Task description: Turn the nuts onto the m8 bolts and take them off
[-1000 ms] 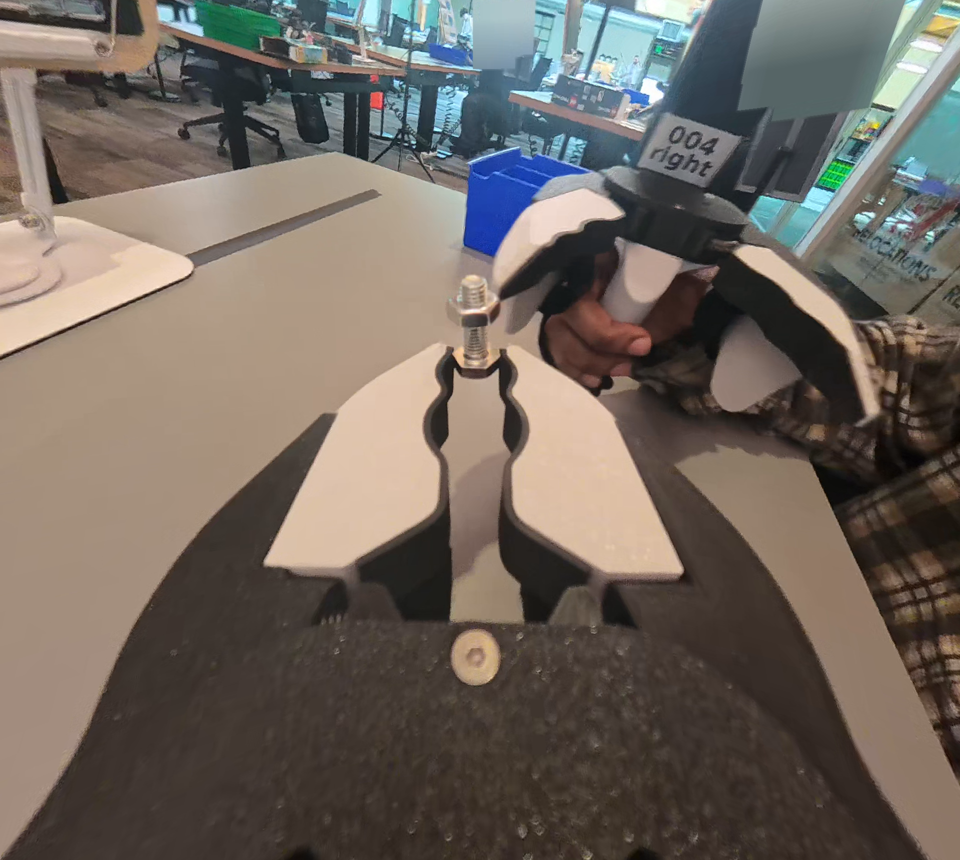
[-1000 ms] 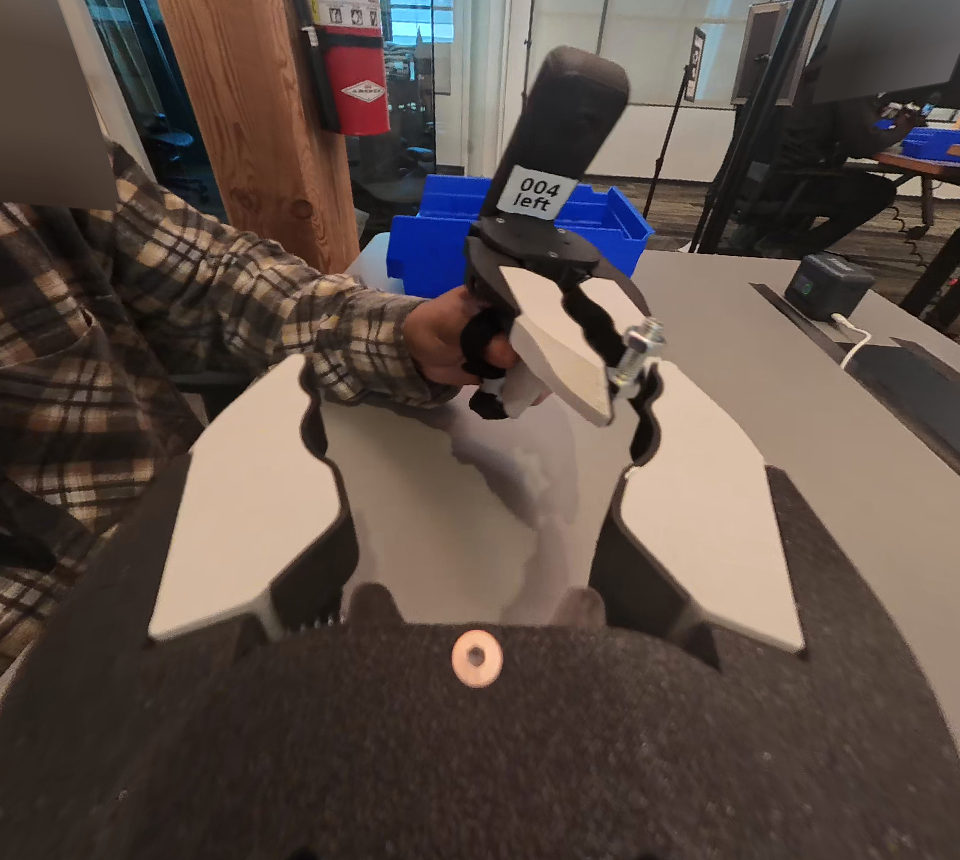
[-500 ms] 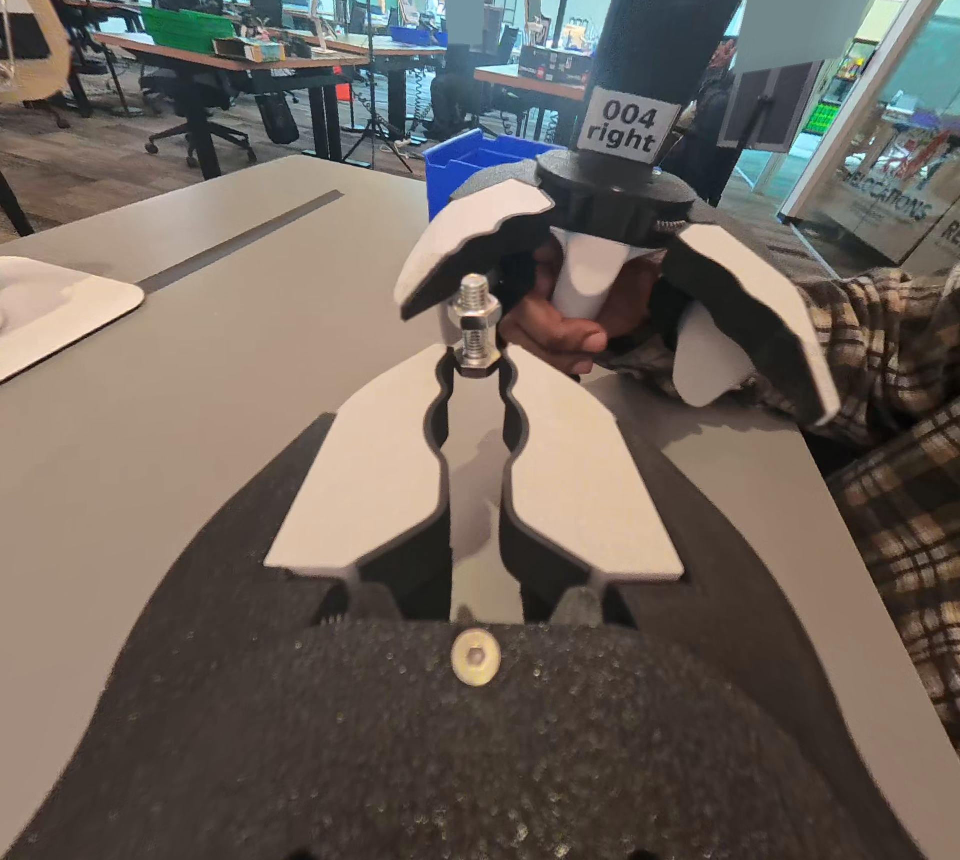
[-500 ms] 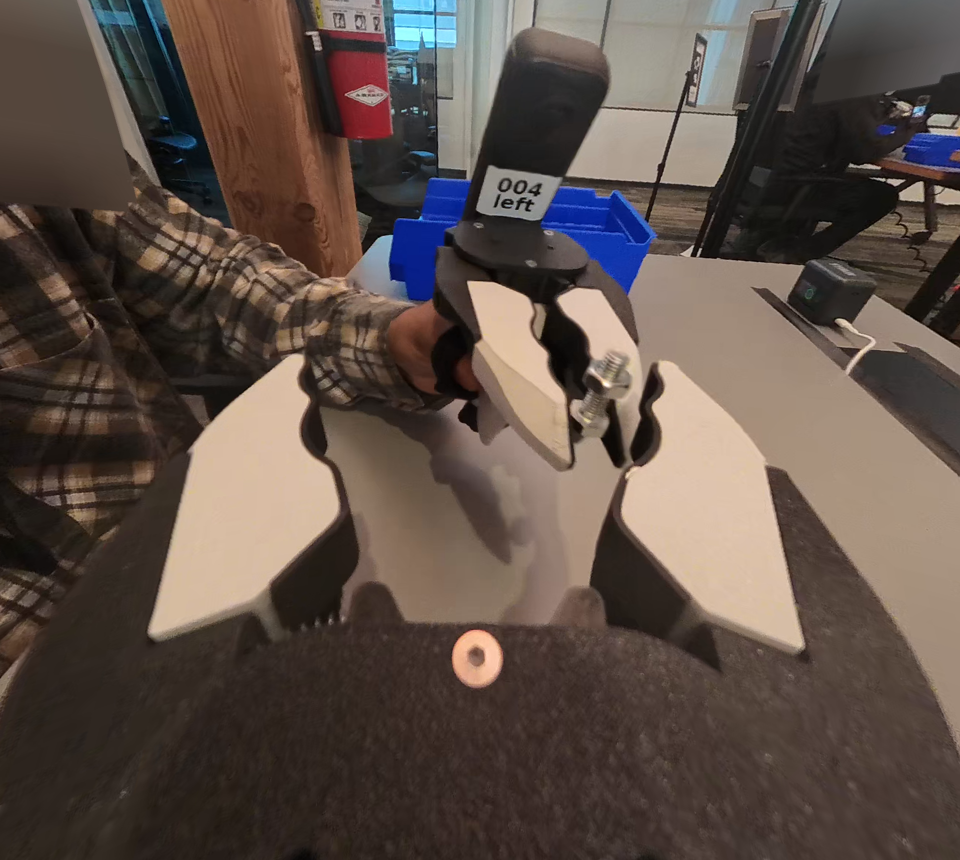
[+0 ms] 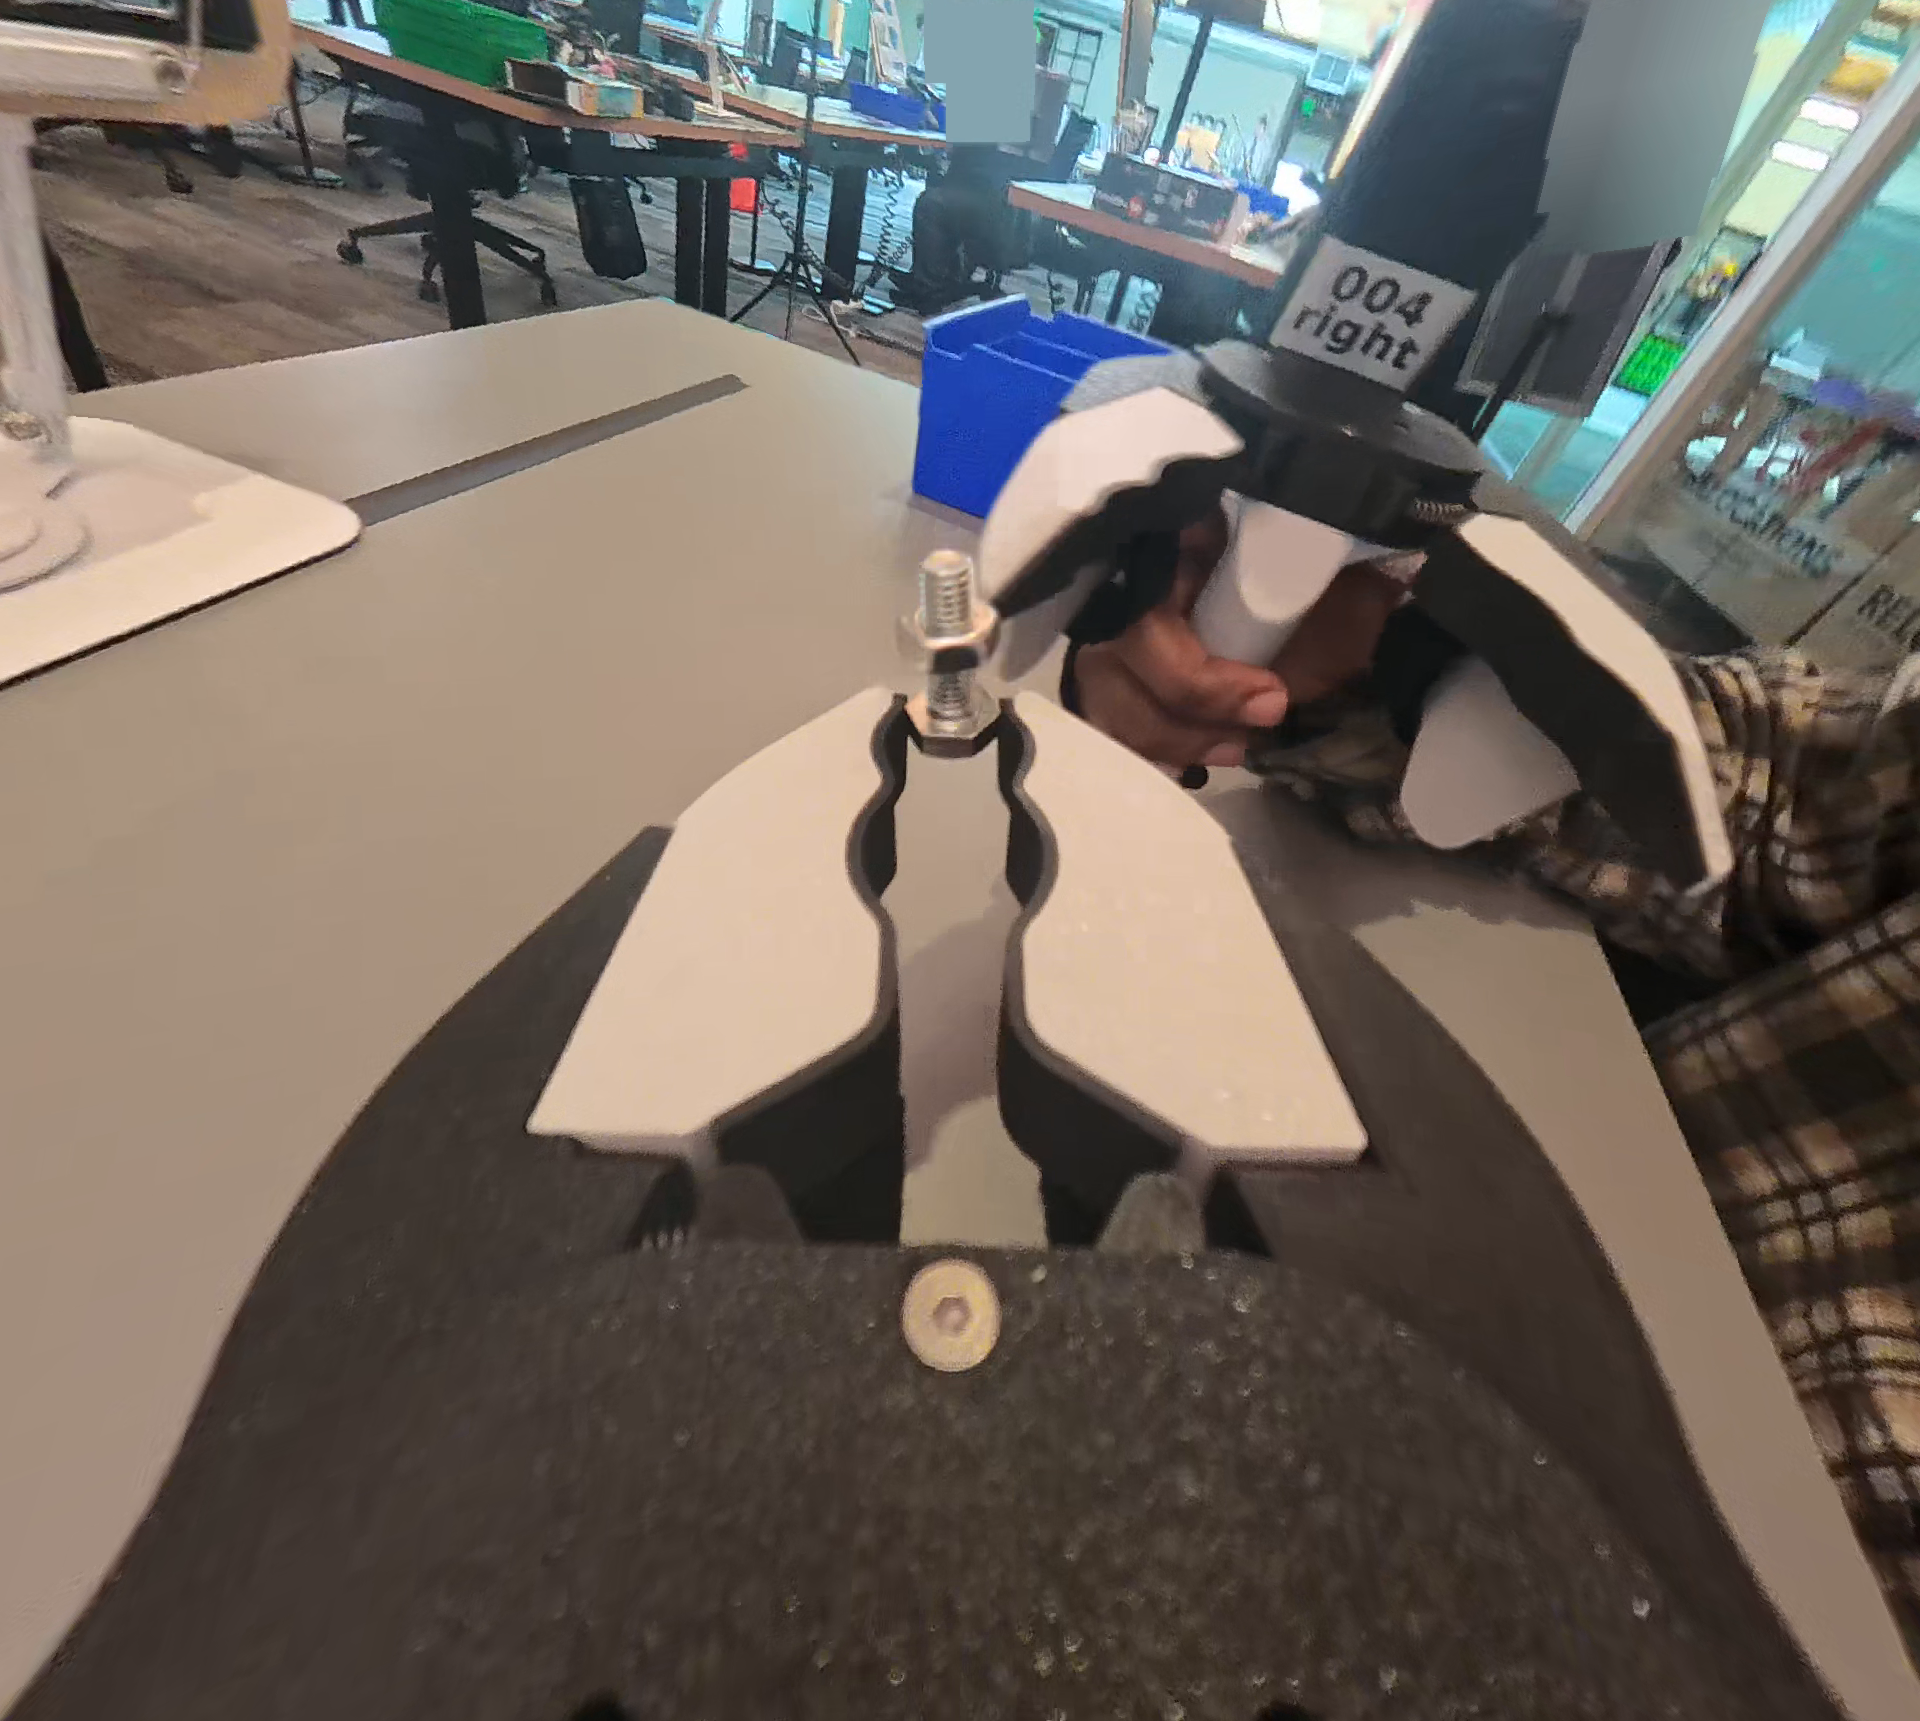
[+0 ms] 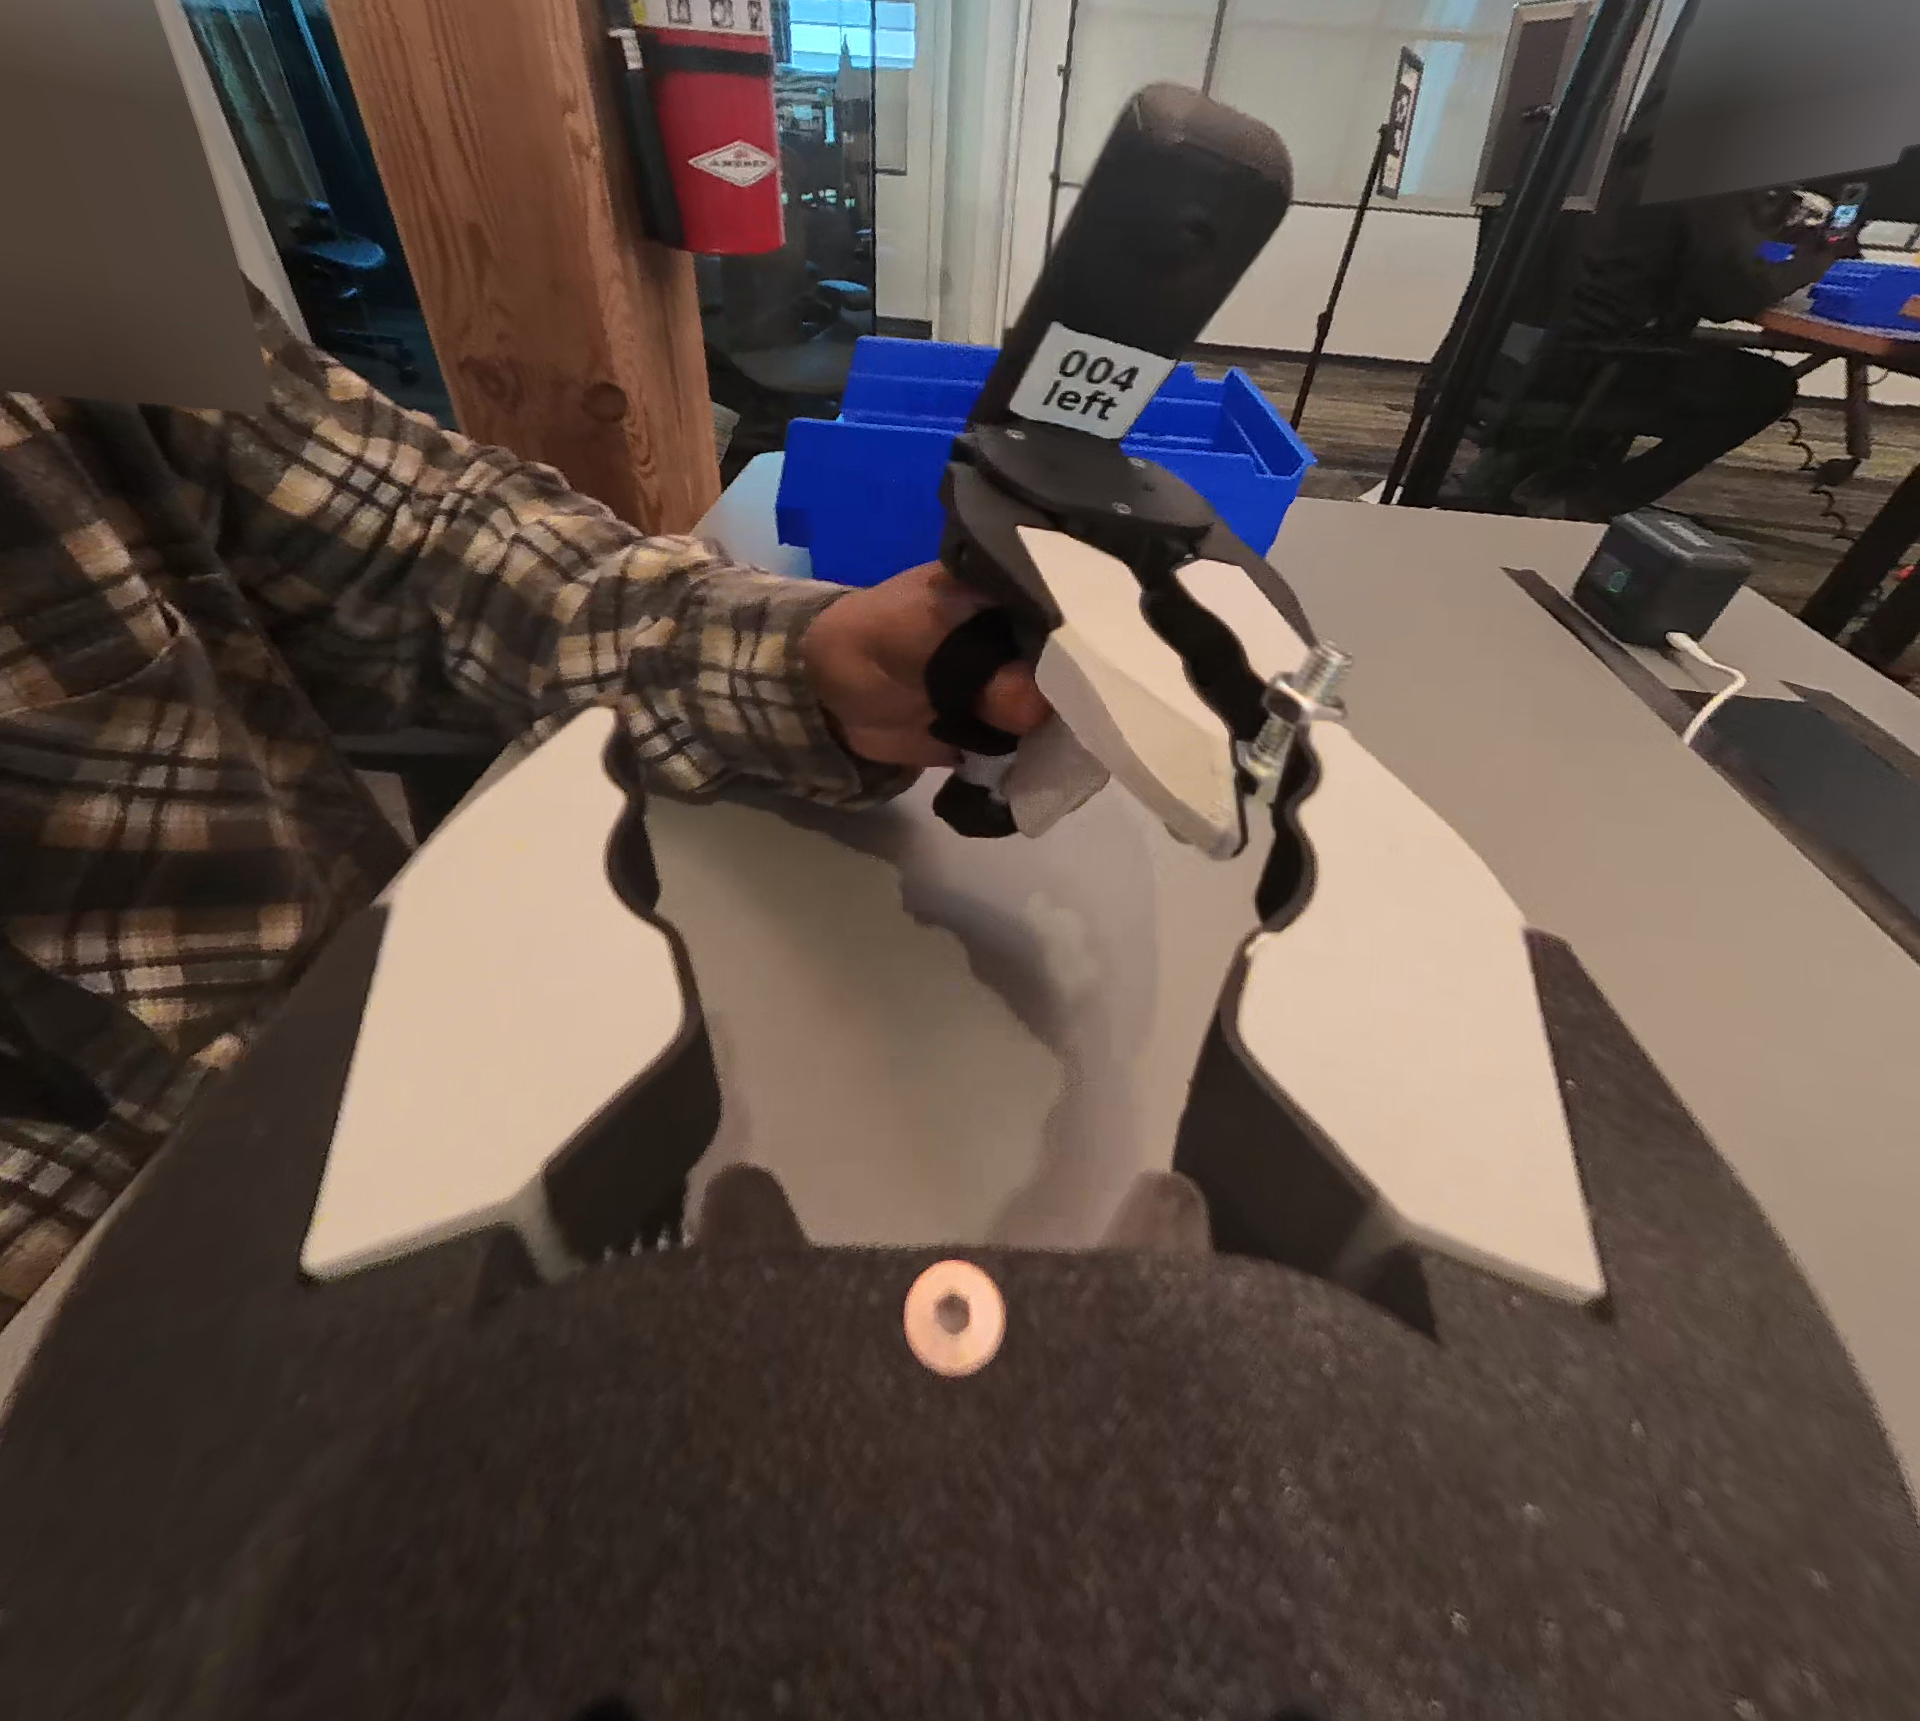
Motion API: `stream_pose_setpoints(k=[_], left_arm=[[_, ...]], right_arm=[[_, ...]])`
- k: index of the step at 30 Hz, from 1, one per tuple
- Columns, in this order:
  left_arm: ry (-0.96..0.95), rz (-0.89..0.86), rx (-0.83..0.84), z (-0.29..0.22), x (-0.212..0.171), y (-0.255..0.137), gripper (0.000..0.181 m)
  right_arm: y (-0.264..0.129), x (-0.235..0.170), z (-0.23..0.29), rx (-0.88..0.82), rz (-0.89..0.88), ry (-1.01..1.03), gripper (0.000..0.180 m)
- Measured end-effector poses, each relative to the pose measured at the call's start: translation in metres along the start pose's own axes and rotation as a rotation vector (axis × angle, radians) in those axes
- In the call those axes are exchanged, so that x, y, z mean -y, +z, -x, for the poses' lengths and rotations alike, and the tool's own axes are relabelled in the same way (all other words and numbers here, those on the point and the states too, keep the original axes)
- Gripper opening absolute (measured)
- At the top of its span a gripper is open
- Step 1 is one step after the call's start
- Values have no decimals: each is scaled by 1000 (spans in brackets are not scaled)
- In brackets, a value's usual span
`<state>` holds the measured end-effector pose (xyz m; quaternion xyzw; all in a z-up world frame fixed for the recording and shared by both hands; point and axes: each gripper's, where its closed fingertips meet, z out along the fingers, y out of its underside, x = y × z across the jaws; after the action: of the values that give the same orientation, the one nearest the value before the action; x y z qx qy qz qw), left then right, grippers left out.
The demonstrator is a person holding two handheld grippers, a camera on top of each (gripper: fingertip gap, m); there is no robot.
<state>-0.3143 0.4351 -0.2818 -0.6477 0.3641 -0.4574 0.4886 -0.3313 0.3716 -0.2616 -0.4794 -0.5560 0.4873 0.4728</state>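
Left wrist view: left gripper (image 5: 948, 721) clamps the bolt (image 5: 947, 632) head (steadying it upright) so the spread-open right gripper (image 6: 961, 798) can spin the nut (image 5: 948, 630).

The left hand-held gripper (image 5: 948, 715) clamps the head of an upright bolt (image 5: 945, 622) above the grey desk (image 5: 416, 736). A nut (image 5: 948, 632) sits partway down its thread, touched by one finger of the wide-spread right hand-held gripper (image 5: 1247, 674). A blue bin (image 5: 987, 424) stands farther back.
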Motion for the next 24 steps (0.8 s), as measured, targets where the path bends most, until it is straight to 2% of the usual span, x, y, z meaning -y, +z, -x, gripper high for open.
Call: stream_pose_setpoints(k=[5,9,11,16,19,21,24], left_arm=[[101,39,-43,-25,-2,12,16],[42,20,-5,-10,-1,6,16],[15,2,6,-3,1,2,16],[120,18,-43,-30,2,12,16],[59,7,-4,-13,2,6,16],[22,-7,18,-4,3,1,16],[68,14,6,-12,2,5,16]], right_arm=[[-2,5,-3,-14,-31,11,115],[1,1,-1,-9,1,-4,118],[-1,3,-1,-3,-17,6,113],[1,1,-1,1,-14,13,114],[2,-1,-1,-3,8,0,117],[-1,1,-1,3,-9,-1,112],[-4,5,-4,-16,-26,0,112]])
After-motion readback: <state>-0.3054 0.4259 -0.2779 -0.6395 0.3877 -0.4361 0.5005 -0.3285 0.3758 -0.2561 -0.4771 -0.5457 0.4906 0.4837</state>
